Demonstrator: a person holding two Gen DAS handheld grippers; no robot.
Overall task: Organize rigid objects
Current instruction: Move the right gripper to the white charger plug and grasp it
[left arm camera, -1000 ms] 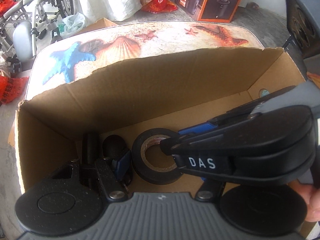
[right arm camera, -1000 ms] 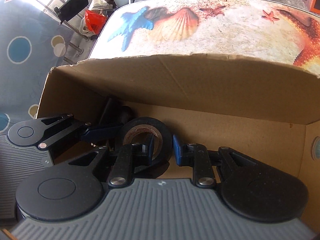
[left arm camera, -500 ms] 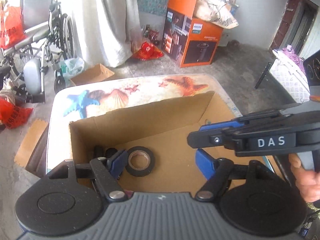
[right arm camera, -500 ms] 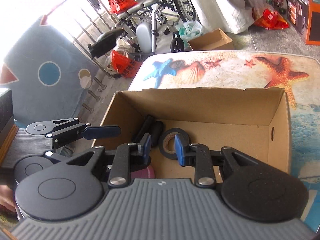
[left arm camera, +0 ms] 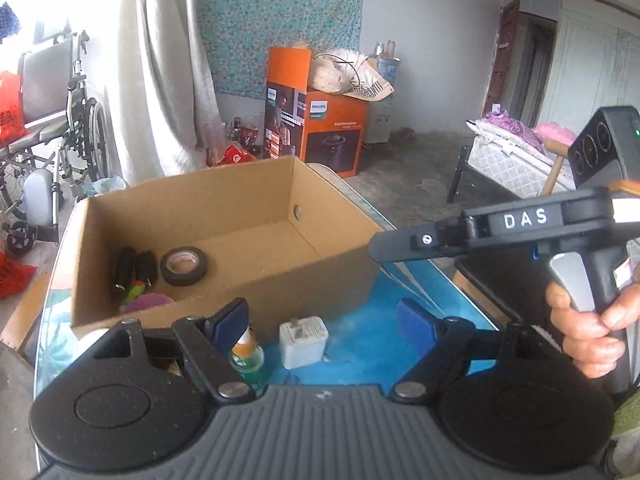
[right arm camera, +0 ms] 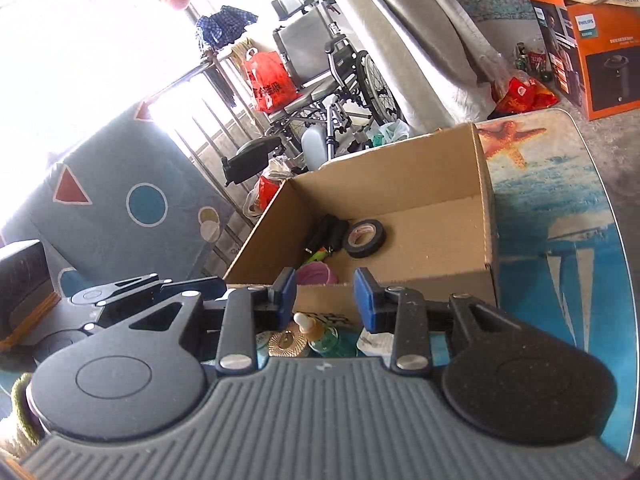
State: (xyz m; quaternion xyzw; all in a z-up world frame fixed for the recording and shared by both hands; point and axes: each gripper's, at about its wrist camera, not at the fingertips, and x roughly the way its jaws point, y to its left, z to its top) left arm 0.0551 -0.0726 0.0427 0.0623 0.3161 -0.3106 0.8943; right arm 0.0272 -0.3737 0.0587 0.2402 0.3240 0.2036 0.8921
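Left claw [left arm camera: 322, 322] held above the near edge of the worktop [left arm camera: 372, 344], level and aimed forward over the cardboard box [left arm camera: 304, 276], blue pads spread wide apart with nothing between them. Right claw [right arm camera: 325, 295] likewise raised near the box's near wall, tilted down a little, pads parted by a moderate gap and gripping nothing. From the left wrist view, right claw seen side-on at the right, its handle wrapped by the right hand [left arm camera: 588, 332], fingers curled round the trigger, nose pointing left toward the box.

Inside the box: black tape roll [left arm camera: 184, 266] lying flat on the floor toward the left end, just beside two dark cylindrical items [left arm camera: 134, 268]; something green and a purple round piece [right arm camera: 316, 274] nearer the front wall, only partly visible.

On the worktop in front of the box: white plug adapter [left arm camera: 303, 342] and small green bottle [left arm camera: 247, 360] with an orange neck, side by side, both below the claws.
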